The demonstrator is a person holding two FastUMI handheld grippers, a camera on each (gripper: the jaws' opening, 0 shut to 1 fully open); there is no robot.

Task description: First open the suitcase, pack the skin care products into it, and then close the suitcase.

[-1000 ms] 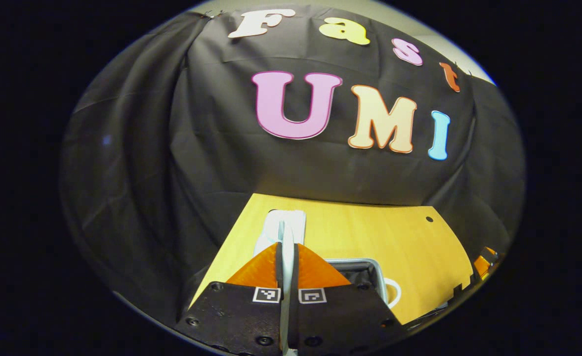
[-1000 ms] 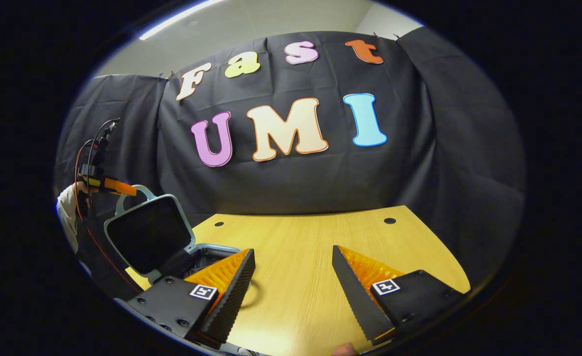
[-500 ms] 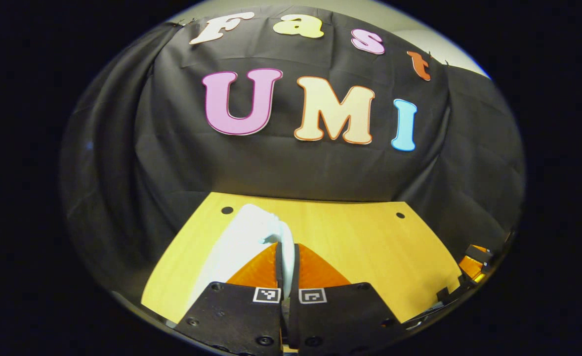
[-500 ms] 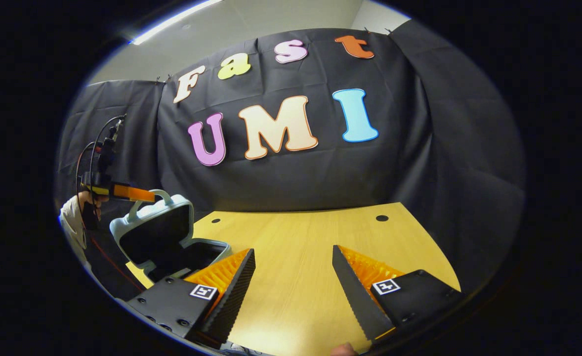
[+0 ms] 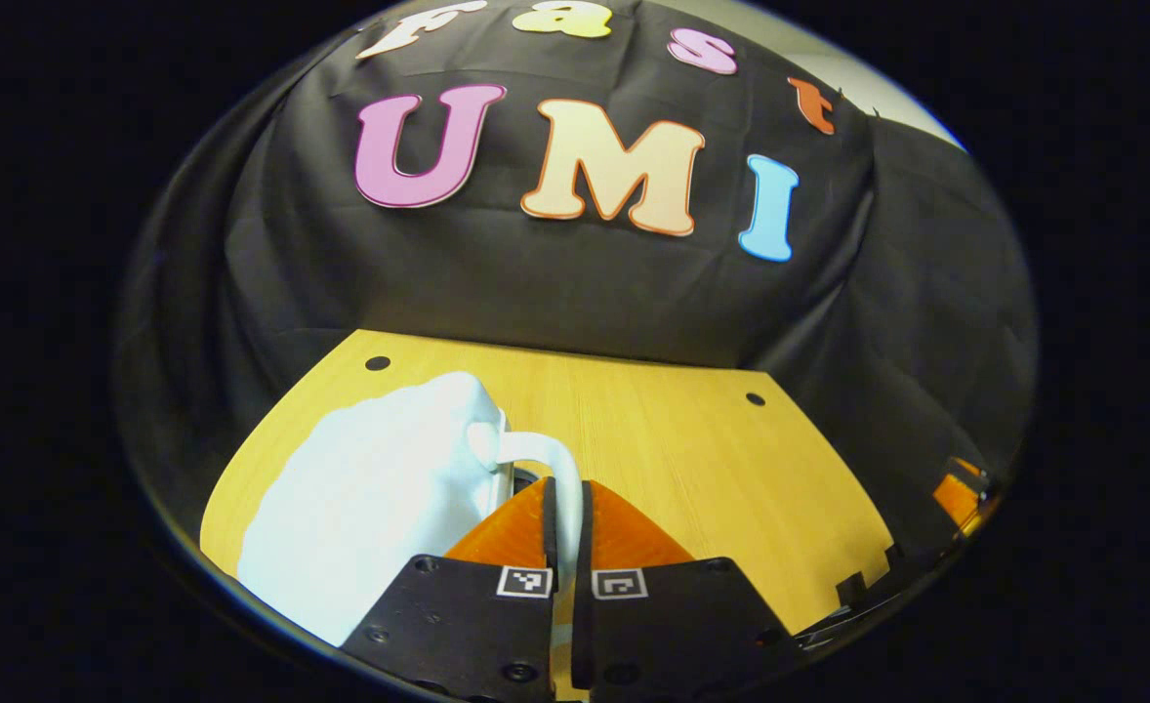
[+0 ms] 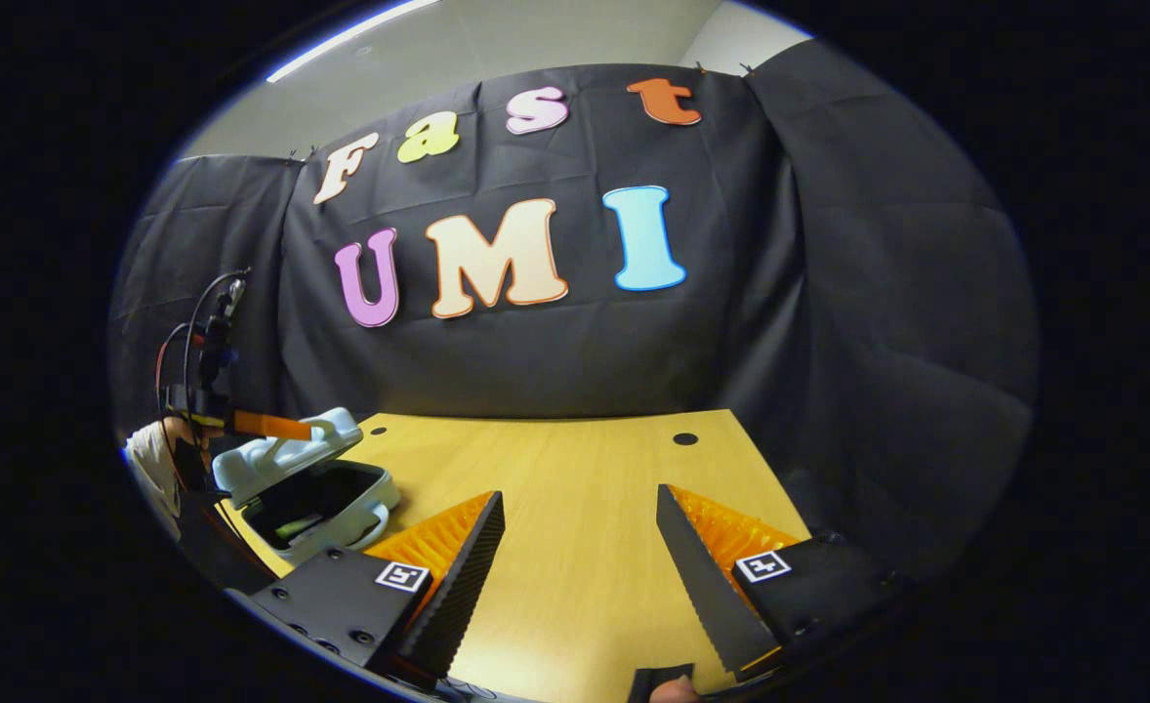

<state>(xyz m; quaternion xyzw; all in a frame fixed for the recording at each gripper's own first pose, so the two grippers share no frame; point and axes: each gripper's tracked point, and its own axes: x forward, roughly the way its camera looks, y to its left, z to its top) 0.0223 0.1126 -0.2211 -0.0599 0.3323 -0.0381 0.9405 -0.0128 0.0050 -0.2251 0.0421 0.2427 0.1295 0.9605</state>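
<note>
Left tongs (image 5: 565,508) are pinching the thin white handle (image 5: 546,459) of the little suitcase (image 5: 370,508), with both fingers pressed on it. The pale blue lid (image 5: 360,498) sits just to the left of the fingers and slopes down toward the desk (image 5: 692,459).

From the right gripper view, the suitcase (image 6: 316,488) sits at the far left edge of the yellow wooden desk (image 6: 575,508). Its lid (image 6: 282,454) is tipped low over the bottom half (image 6: 341,503) but a gap is open between them, and the inside looks dark. Something small and green lies in there, too small to tell what it is. The left tongs (image 6: 316,428) hold the lid's handle, and a hand (image 6: 160,459) in a white sleeve holds them.

Right tongs (image 6: 580,576) are spread wide apart with nothing between them, above bare desk, well apart from the suitcase.
</note>
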